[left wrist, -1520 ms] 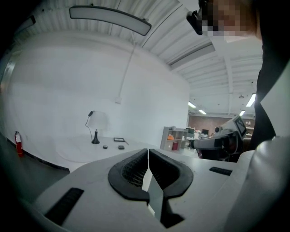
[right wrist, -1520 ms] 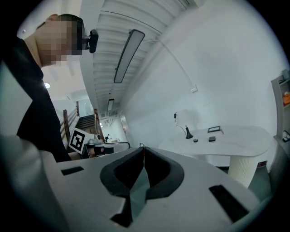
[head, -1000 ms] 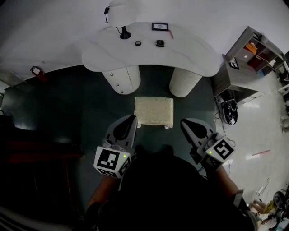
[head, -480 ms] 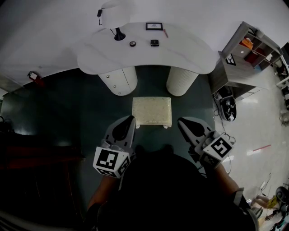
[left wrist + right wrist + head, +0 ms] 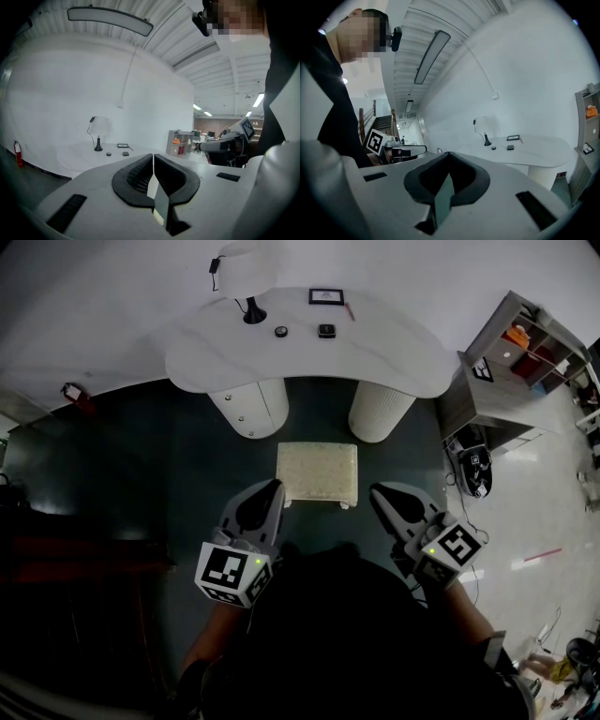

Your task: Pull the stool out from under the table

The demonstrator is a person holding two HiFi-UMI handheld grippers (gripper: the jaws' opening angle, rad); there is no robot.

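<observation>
Centre of frame: stool stood just below the table; cushioned top, probably light, rigid; near edge suited gripping. Left gripper and right gripper were closed, empty.

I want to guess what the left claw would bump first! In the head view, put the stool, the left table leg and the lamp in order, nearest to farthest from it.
1. Stool, on the floor just right of the left claw.
2. Left table leg, farther ahead.
3. Lamp, up on the table's far side.
</observation>
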